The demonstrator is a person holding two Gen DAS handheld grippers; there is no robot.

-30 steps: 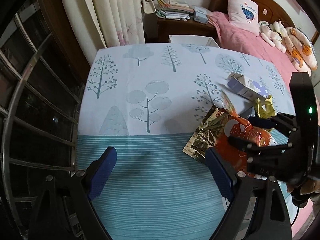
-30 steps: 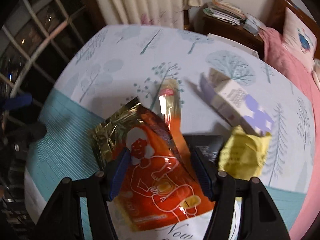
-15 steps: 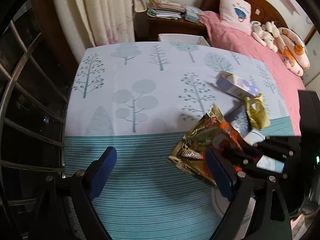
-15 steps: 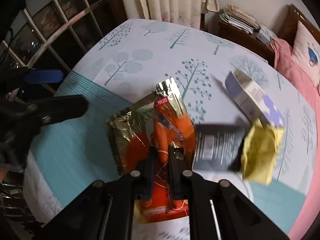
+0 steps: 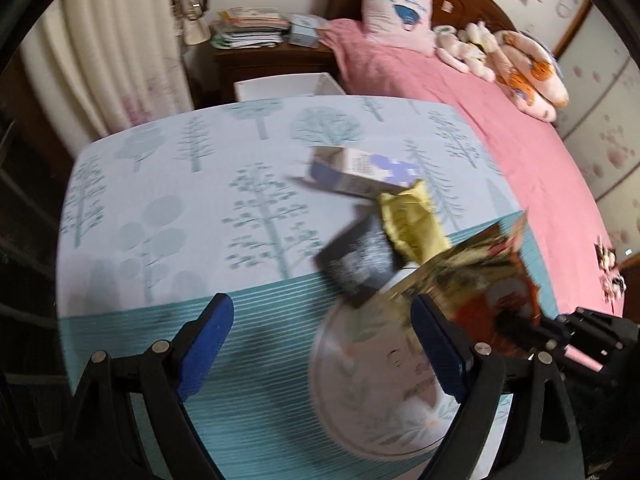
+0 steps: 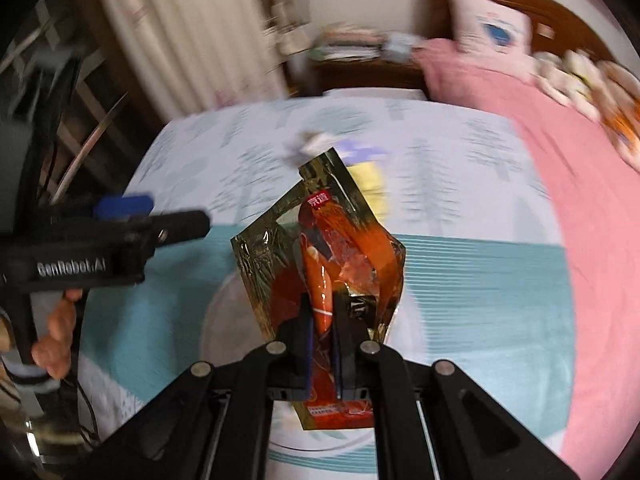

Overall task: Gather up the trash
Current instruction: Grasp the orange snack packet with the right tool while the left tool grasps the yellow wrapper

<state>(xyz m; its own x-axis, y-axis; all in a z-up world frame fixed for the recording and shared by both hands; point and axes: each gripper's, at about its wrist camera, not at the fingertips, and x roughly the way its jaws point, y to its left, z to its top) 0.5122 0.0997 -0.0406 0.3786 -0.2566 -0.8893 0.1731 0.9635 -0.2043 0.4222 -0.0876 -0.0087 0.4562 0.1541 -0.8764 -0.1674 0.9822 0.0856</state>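
- R gripper (image 6: 322, 322), bottom centre of right view: jaws shut tight on orange wrapper (image 6: 320, 264), pads pinching its lower middle; wrapper stood upright, gold foil edges flaring to both sides, clear of the tablecloth (image 6: 460, 280).
- Same wrapper in left view at right edge (image 5: 492, 284), lifted, tilted, w/ R gripper's black frame just under it.
- L gripper (image 5: 320, 348), bottom of left view: jaws wide, blue pads well apart, nothing between them; hovered over teal striped part of cloth.
- White round plate (image 5: 360, 392) lower right of left view, blurred, partly behind the right pad.
- Black packet (image 5: 356, 256) just beyond plate, overlapping its far rim.
- Yellow wrapper (image 5: 412, 220) touching black packet's upper right.
- White-purple box (image 5: 356, 172) above it, lying on side, centre of frame.
- L gripper also at left edge of right view, a hand (image 6: 56, 332) on its handle.
- Far: white bin (image 5: 288, 84) behind table; pink bed (image 5: 480, 92) upper right.
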